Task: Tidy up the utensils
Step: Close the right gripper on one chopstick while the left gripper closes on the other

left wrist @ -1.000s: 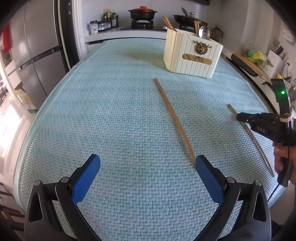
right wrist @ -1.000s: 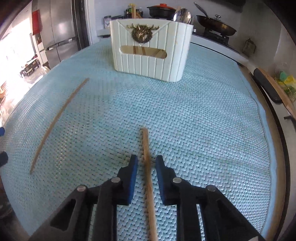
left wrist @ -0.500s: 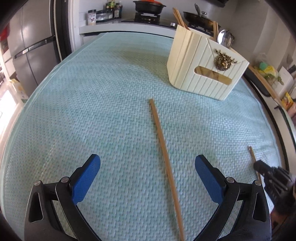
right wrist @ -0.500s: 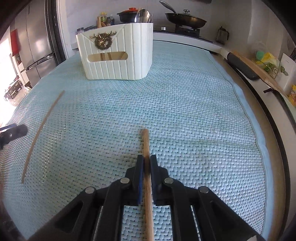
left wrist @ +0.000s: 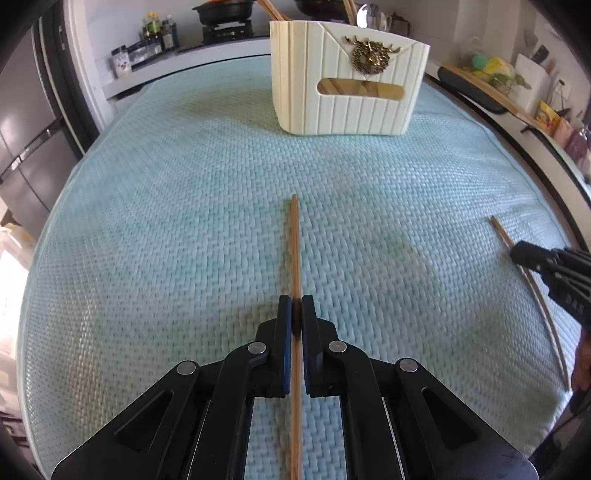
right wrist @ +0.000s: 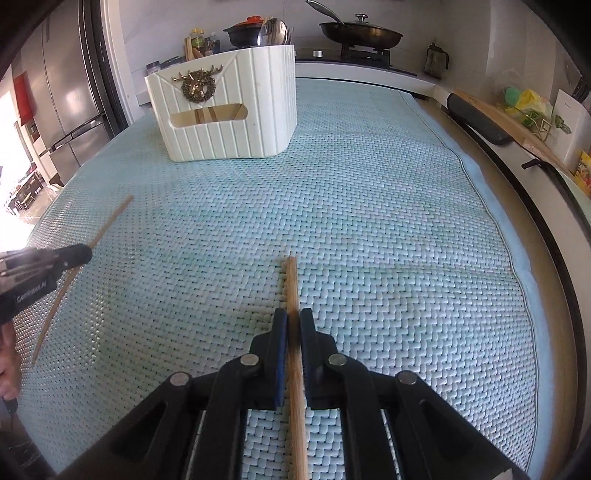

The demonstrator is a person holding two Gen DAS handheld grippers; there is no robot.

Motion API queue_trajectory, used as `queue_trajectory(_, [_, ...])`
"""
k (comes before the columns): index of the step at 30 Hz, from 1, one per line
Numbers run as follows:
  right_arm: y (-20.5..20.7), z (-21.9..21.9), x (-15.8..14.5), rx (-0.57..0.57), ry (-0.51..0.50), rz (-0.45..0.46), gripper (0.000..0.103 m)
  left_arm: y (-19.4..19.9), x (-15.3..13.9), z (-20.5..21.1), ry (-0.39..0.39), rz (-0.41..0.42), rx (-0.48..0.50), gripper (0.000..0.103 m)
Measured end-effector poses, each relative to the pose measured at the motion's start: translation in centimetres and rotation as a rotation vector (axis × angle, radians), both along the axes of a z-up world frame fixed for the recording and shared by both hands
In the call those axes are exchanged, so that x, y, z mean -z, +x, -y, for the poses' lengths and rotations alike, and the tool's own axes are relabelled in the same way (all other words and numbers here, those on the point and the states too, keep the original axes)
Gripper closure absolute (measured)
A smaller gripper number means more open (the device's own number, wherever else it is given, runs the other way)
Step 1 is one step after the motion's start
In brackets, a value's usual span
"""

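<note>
My left gripper point(left wrist: 295, 301) is shut on a wooden chopstick point(left wrist: 294, 251) that points forward over the teal woven mat point(left wrist: 184, 221). My right gripper point(right wrist: 292, 314) is shut on a second chopstick point(right wrist: 291, 284), also pointing forward. Each gripper and its chopstick show in the other view: the right gripper point(left wrist: 521, 253) with its chopstick point(left wrist: 498, 230), the left gripper point(right wrist: 83, 254) with its chopstick point(right wrist: 110, 221). A cream ribbed utensil holder point(left wrist: 347, 81) with a gold deer emblem stands at the far side, also in the right wrist view point(right wrist: 225, 107); it holds chopsticks and a spoon.
A stove with a black pan point(right wrist: 360, 37) and a red-lidded pot point(right wrist: 245, 31) stands behind the mat. A steel fridge point(right wrist: 62, 96) is at the left. A dark counter edge with packets point(left wrist: 517, 92) runs along the right.
My left gripper moved over the left chopstick, lined up with it and shut on it. My right gripper stays shut on its chopstick and has turned a little.
</note>
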State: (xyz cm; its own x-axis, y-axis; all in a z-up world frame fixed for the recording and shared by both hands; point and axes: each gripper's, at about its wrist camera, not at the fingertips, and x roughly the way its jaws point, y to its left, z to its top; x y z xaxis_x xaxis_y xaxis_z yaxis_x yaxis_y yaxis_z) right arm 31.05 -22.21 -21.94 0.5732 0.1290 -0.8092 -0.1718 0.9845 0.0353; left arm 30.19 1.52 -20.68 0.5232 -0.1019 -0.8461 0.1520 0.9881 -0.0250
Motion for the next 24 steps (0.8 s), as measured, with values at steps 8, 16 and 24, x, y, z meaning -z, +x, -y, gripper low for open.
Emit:
queue_trajectory(8, [-0.7, 0.1, -0.2, -0.047, 0.029, -0.021, 0.085, -1.2, -1.1, -1.8, -0.060, -0.006, -0.005, 0.046])
queue_trajectory(16, [-0.8, 0.7, -1.2, -0.105, 0.014, -0.050, 0.067, 2.0, -0.2, -0.5, 0.022, -0.053, 0.050, 0.047])
queue_trajectory(24, [1.8, -1.7, -0.5, -0.209, -0.082, -0.096, 0.083, 4.8, -0.6, 0.6, 0.011, -0.086, 0.119, 0.099])
